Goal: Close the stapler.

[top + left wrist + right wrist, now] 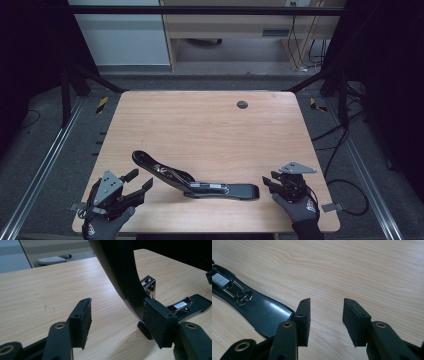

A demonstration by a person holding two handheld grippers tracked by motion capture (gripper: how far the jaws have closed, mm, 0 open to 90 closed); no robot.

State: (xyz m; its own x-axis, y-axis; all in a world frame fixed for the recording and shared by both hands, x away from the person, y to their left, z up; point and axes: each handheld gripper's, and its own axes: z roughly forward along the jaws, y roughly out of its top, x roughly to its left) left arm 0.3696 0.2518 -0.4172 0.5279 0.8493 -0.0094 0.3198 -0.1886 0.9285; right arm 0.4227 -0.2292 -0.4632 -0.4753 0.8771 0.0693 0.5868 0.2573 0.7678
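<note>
A black stapler (195,182) lies swung open near the front edge of the wooden table (210,125). Its upper arm (150,162) slants up toward the left and its base (240,191) lies flat to the right. My left gripper (141,179) stands open just left of the raised arm. In the left gripper view the arm (117,270) rises just beyond the right pad (158,323), and nothing is pressed between the jaws of my left gripper (120,320). My right gripper (268,181) is open beside the base's right end. In the right gripper view, the base (262,310) lies left of the empty jaws of my right gripper (326,320).
A dark round cable hole (242,104) sits near the table's far edge. Metal frame rails run along both sides, and cables (340,145) lie on the floor at the right. A cabinet (235,25) stands behind the table.
</note>
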